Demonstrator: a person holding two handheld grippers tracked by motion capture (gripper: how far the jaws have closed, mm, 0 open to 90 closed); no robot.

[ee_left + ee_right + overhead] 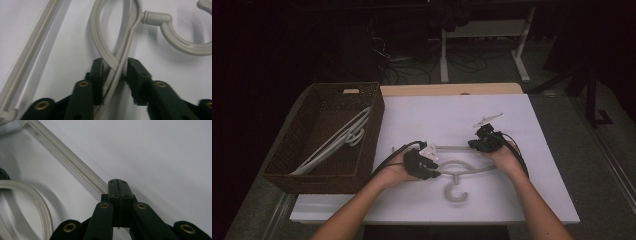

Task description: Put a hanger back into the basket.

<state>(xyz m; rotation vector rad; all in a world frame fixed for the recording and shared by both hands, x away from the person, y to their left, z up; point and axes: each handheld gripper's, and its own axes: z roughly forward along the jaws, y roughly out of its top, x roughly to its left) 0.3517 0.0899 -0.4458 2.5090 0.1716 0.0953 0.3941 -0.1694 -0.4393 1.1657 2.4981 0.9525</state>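
- A pale grey plastic clothes hanger (462, 172) lies flat on the white table top (532, 200), near its front middle, with its open hook (455, 192) pointing toward the person and its straight bar (457, 148) on the far side.
- The left gripper (435, 167) sits at the hanger's left shoulder; in the left gripper view its two black jaws stand either side of the crossing grey strands (117, 65) just below the neck loop (113, 27), and the pads appear to press on them (the strands fill the gap).
- The right gripper (473, 144) rests at the right part of the straight bar; in the right gripper view its jaws are pressed flat together, with the bar (67, 155) running up to their tip, and whether they pinch it I cannot tell.
- A small white clip-like piece (488, 119) lies on the table just beyond the right gripper.
- A dark brown woven wicker basket (287, 162) stands at the table's left edge, just beside the white top; inside it lie more pale grey hangers (337, 140), leaning slantwise from the front left corner toward the right wall.
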